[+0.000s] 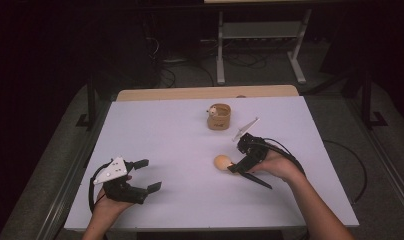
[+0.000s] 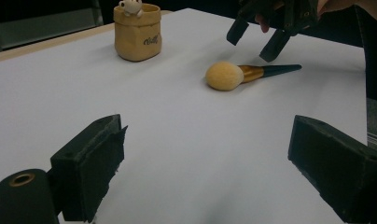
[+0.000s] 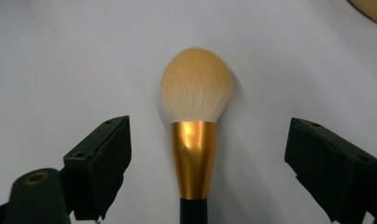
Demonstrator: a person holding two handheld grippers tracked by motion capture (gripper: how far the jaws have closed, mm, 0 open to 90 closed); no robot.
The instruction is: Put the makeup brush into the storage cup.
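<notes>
High view first: the white table [image 1: 155, 130] carries a small tan pouch [image 1: 219, 117] toward its far middle, with a small figure peeking from its top, and well nearer the person a makeup brush [image 1: 230, 165] lies flat on the bare surface. The right gripper [image 1: 238, 161] hangs right over that brush — by far the nearer of the two — while the left gripper [image 1: 149, 175] rests at the table's near-left, well apart from it, its jaws spread on nothing. From the left gripper view the brush [image 2: 245, 73] lies across the scene, pale bristle head pointing left and dark handle running right, under the other gripper's open jaws. In the right gripper view the brush's long axis runs straight up the middle between the two spread jaws: the gold ferrule [image 3: 193, 158] sits centred in the gap, touching neither jaw, the bristle head [image 3: 196, 86] beyond. Judging from this, a straight descent and close across the ferrule would catch it squarely — the axis is already crosswise to the jaws' closing line.
</notes>
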